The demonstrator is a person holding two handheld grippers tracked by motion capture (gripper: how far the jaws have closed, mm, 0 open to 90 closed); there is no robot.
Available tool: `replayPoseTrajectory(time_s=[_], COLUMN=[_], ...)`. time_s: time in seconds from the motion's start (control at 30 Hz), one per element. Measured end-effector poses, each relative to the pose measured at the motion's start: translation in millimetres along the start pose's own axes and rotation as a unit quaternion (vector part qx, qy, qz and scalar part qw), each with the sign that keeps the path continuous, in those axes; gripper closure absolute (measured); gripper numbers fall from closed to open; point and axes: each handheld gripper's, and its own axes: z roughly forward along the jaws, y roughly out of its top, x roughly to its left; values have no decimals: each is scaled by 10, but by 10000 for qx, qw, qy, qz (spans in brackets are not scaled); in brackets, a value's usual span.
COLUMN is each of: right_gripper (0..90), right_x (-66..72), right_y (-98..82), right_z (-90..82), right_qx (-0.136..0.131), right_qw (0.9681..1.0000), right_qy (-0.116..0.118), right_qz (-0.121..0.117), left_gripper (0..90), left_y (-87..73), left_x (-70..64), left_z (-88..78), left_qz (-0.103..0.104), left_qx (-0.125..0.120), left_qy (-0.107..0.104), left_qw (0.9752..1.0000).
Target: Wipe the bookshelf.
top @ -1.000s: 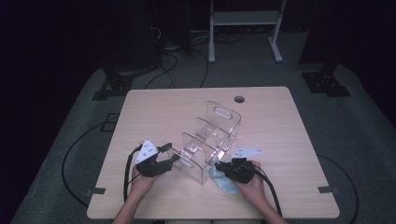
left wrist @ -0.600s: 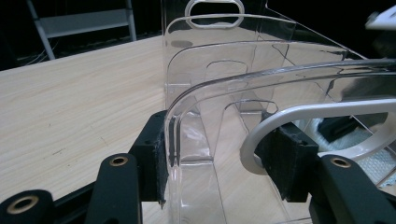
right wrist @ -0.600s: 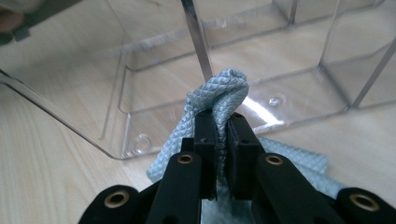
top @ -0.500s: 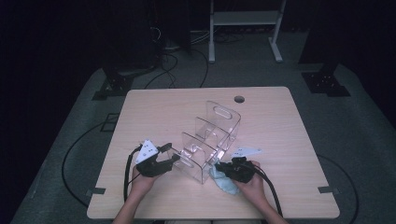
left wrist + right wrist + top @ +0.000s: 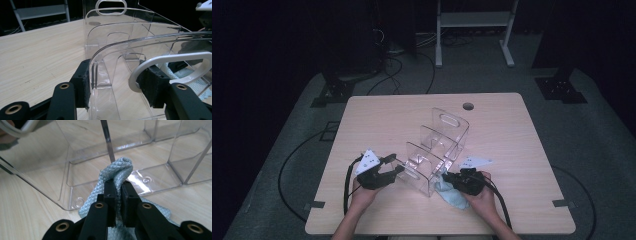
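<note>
A clear plastic organizer (image 5: 439, 150) with several stepped compartments stands on the wooden table (image 5: 387, 115). My left gripper (image 5: 398, 169) grips its near end wall, and the jaws have just closed a little further on it. In the left gripper view the pads (image 5: 83, 82) press on the curved wall with the handle cut-out (image 5: 172, 62) between them. My right gripper (image 5: 451, 179) is shut on a bunched light blue cloth (image 5: 452, 196). In the right gripper view the cloth's (image 5: 120, 168) folded tip touches the organizer's (image 5: 75, 157) side wall at a divider.
A round cable hole (image 5: 468, 106) sits near the table's far edge. Black cables (image 5: 347, 180) trail from both grippers toward the near edge. On the dark floor beyond stand a white frame (image 5: 472, 20) and black stand feet (image 5: 337, 92).
</note>
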Motion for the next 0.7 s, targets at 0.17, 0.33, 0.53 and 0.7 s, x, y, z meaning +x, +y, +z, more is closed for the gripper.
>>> replayPoseTrajectory(time_s=[0.17,0.33,0.53,0.7], right_gripper=[833,834,835,837], right_x=[-48,25,419,648], right_y=[-81,-27,106,152], right_z=[108,-40,-312,-318], right_qx=[192,-34,-351,-299], right_qw=[9997,9996,9973,9958], right_qy=[33,207,581,574], right_qz=[127,180,-295,-650], left_gripper=[468,468,468,467], left_y=[4,4,5,3], left_x=[-3,-4,-6,-15], left_z=[5,5,11,16], left_qz=[-1,-12,-15,-12], left_qx=[6,3,0,-4], left_qy=[67,73,97,120], left_qw=[10000,10000,10000,9999])
